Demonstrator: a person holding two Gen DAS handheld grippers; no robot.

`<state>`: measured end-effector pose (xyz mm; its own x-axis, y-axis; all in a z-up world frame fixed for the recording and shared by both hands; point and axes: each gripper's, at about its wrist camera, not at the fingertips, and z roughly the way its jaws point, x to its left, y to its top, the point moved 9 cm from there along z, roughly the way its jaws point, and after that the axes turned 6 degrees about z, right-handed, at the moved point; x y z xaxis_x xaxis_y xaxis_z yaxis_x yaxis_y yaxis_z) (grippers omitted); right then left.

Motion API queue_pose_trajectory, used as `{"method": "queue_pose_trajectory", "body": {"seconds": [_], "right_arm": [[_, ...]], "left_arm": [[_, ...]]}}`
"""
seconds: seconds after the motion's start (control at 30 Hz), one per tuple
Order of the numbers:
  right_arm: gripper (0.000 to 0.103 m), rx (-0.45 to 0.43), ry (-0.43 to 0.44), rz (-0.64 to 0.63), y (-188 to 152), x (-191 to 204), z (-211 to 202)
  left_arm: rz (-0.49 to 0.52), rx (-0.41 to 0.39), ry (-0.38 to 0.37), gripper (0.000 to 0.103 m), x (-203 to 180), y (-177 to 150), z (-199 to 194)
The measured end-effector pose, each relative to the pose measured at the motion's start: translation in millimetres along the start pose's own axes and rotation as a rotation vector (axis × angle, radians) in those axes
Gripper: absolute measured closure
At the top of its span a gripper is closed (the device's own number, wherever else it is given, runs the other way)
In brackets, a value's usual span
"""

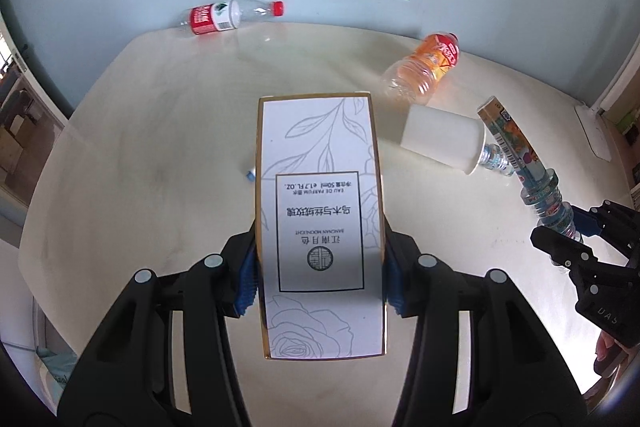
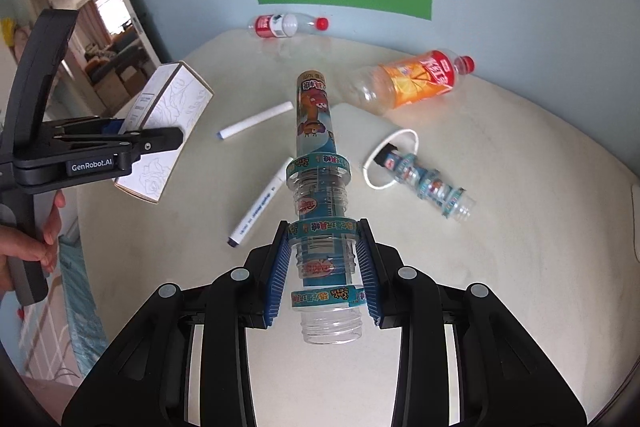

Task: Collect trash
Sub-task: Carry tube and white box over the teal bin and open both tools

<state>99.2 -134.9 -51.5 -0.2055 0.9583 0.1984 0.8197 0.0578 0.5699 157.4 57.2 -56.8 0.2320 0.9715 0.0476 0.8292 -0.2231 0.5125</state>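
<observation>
White card with a gold edge, the perfume box [image 1: 320,227] sits clamped between the blue pads of the left gripper [image 1: 320,277], lifted clear of the cream table [image 1: 160,131]; the pads bite only its lower half, so the long upper part overhangs, and a quick swing could, I judge, twist it loose. Left to right across the table lie the trash pieces yet to be gathered: a clear water bottle with a red label [image 1: 230,15] at the far edge by the wall, an orange drink bottle [image 1: 424,71] on its side, and a white paper cup [image 1: 442,141] tipped over just beside it. Further right, the right gripper [image 2: 323,277] is closed on a tall stack of clear plastic bottles with cartoon wrappers [image 2: 320,195], also off the table. The pads press ridged, slick plastic near the bottom of the stack, so its nested pieces could slide apart or the top could tip, and the two loads could knock together if the hands converge. The right wrist view alone shows two white markers [image 2: 256,121] on the table, and that the cup holds the end of a second, smaller stack of wrapped bottles [image 2: 428,185]; the left wrist view shows only a marker tip beside the box, but gives the box's printed face in full
</observation>
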Motion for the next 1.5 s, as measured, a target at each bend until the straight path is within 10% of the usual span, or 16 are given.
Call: {"method": "queue_pose_trajectory", "body": {"seconds": [0.4,0.77,1.07,1.5], "right_arm": [[0.069,0.047,0.209,-0.267,2.7,160.1,19.4],[0.069,0.186,0.455,-0.562,-49.3,348.2,48.0],[0.069,0.367,0.592,-0.753,-133.0,475.4,70.0],[0.069,0.798,0.532,-0.882,-322.4,549.1,186.9]], "left_arm": [[-0.236,0.002,0.183,0.056,141.9,-91.6,-69.6],[-0.598,0.103,0.388,0.056,264.5,-265.5,-134.9],[-0.829,0.203,0.438,0.056,302.6,-405.4,-154.5],[-1.037,0.455,0.325,0.056,303.9,-611.0,-47.7]]}}
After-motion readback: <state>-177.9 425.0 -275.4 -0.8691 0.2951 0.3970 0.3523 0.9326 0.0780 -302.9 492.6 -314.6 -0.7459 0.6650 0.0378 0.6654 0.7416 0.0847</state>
